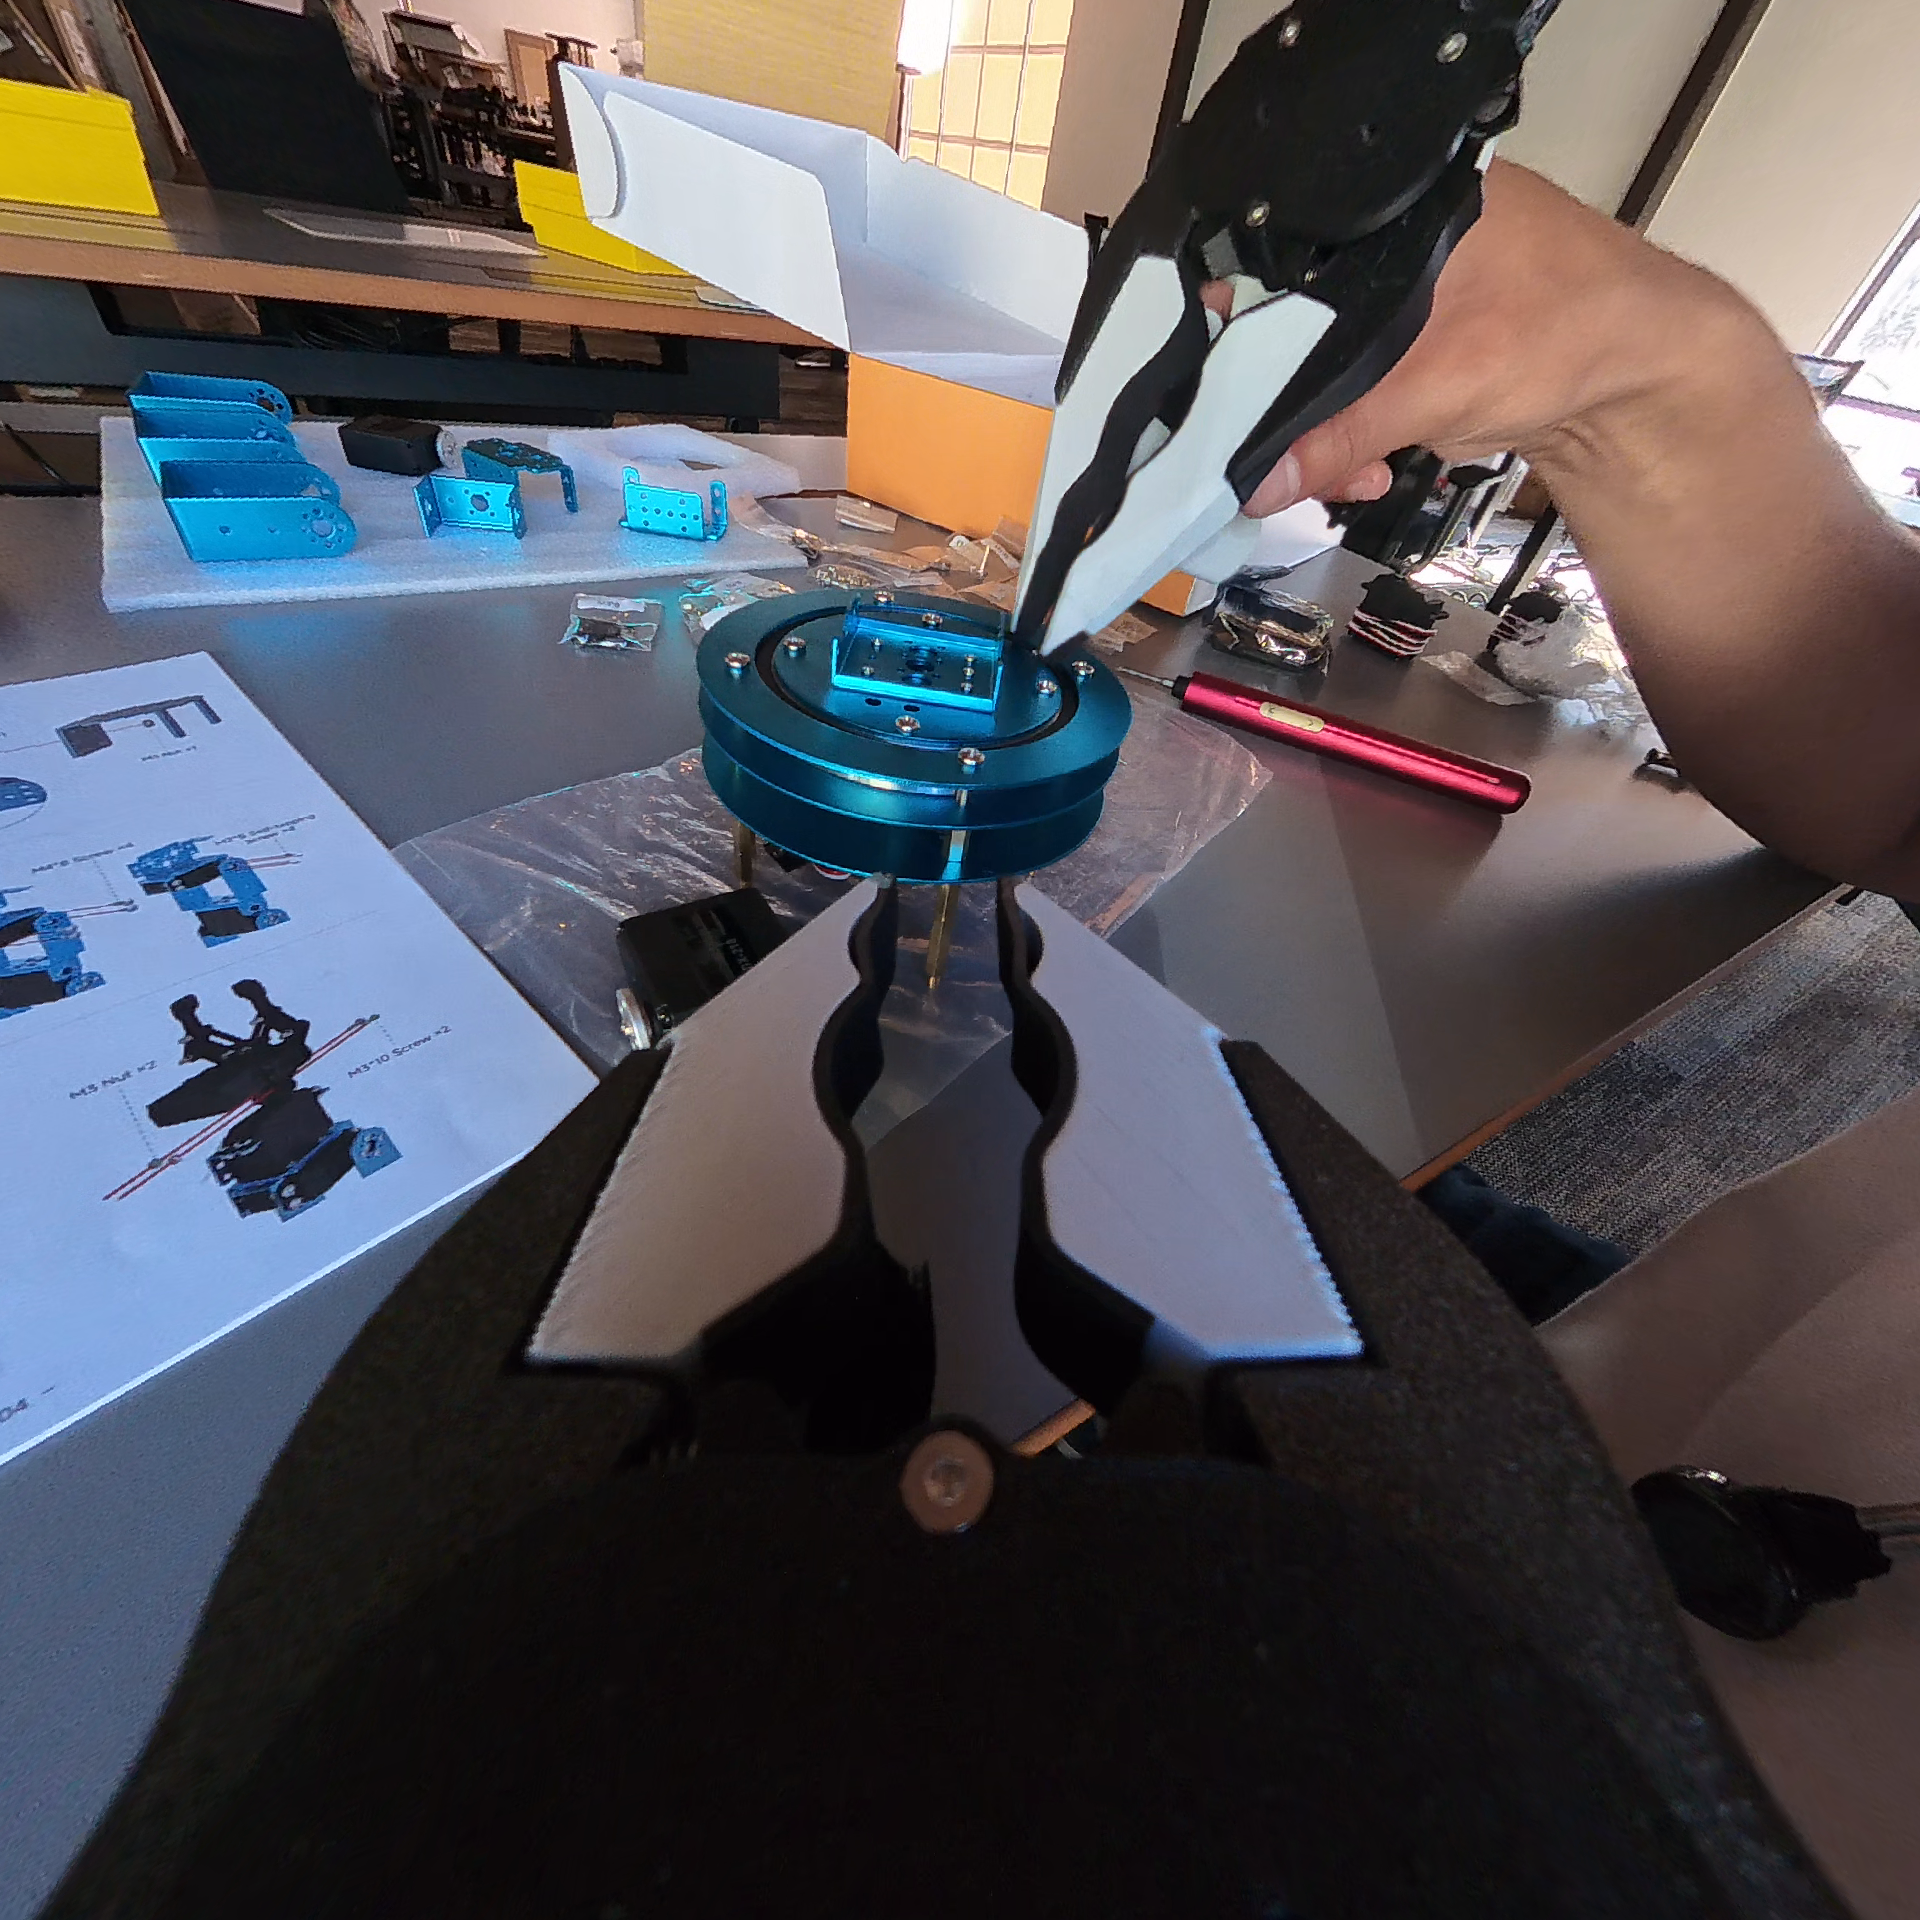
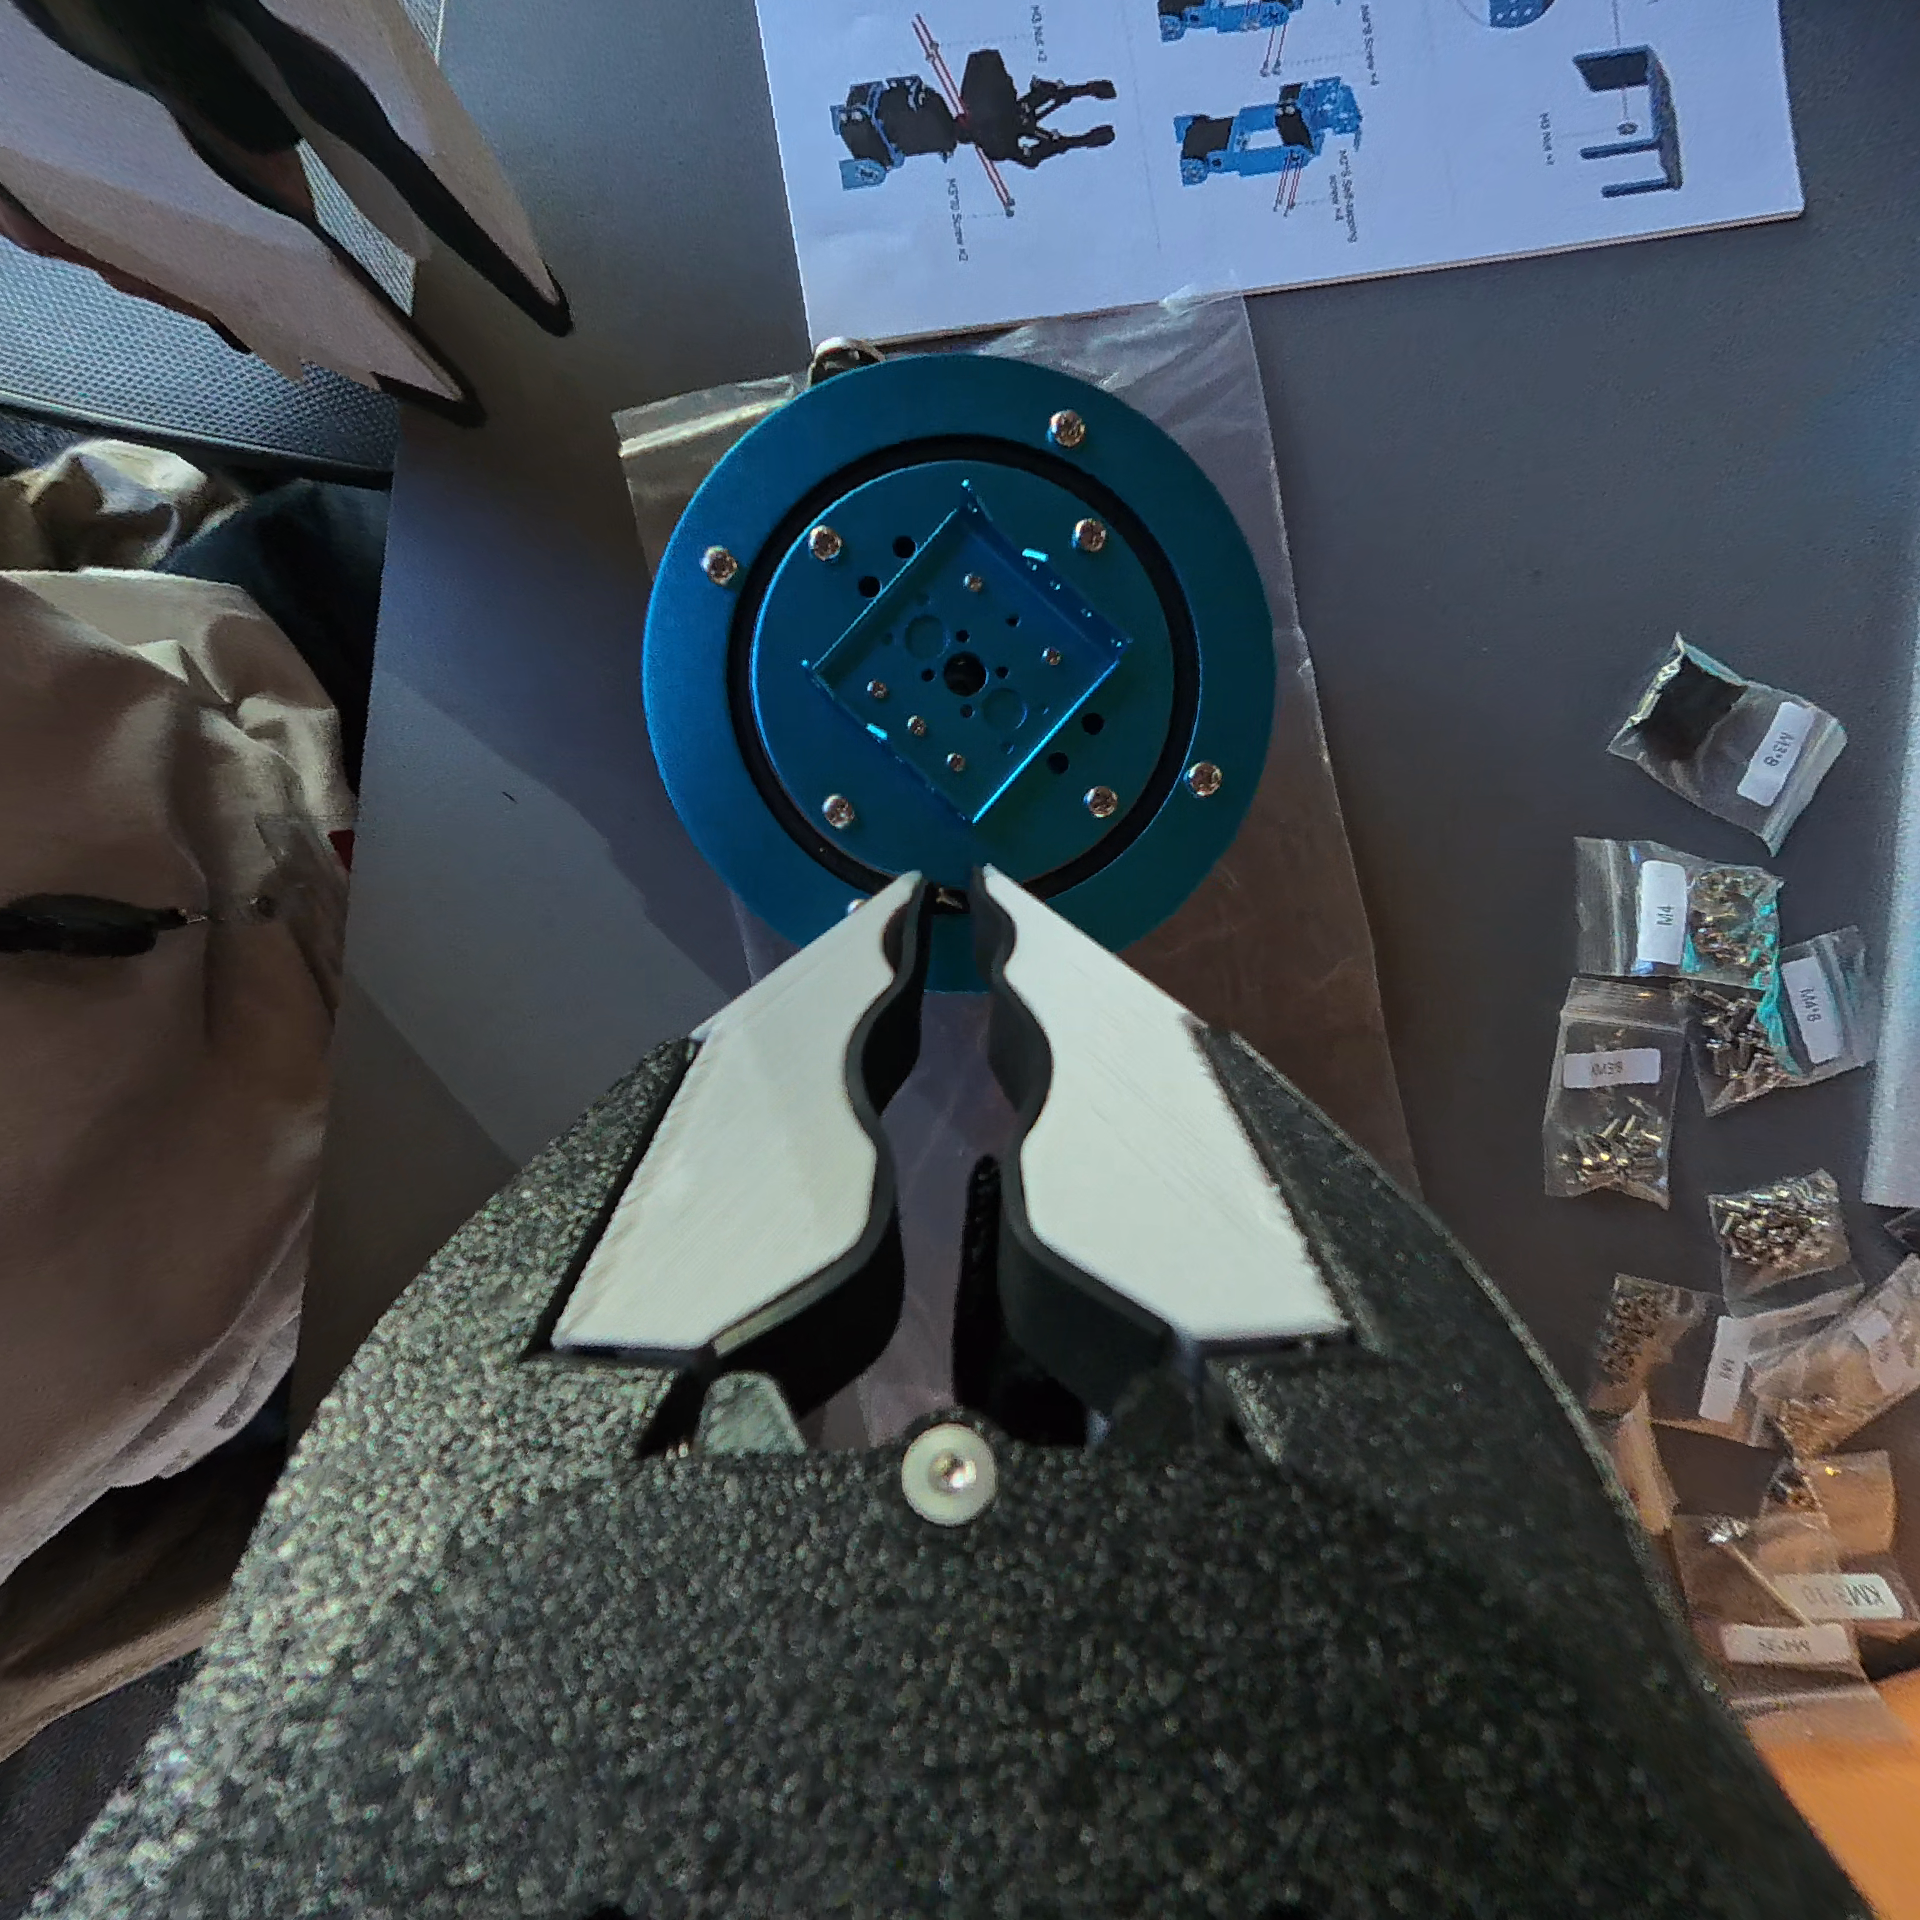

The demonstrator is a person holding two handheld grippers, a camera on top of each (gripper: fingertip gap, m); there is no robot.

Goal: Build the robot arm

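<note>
A round blue metal base (image 1: 904, 769) on brass legs stands on a clear plastic bag on the grey table. A square blue bracket (image 1: 914, 665) sits on its top plate, and both show from above in the right wrist view (image 2: 707, 727). My right gripper (image 2: 948, 883) points down at the base's rim, its tips nearly together on what looks like a small screw (image 2: 945, 899). It also shows in the left wrist view (image 1: 1039, 636), held by a hand. My left gripper (image 1: 943, 883) is open and empty, close in front of the base, level with its legs.
An instruction sheet (image 1: 208, 987) lies left of the base. A black servo (image 1: 696, 945) lies by the legs. A red screwdriver (image 1: 1351, 743) lies to the right. Several small bags of screws (image 2: 1683, 1039), blue brackets on white foam (image 1: 249, 488) and an open orange box (image 1: 935, 436) lie behind. About 12 centimetres separates my left fingertips from my right.
</note>
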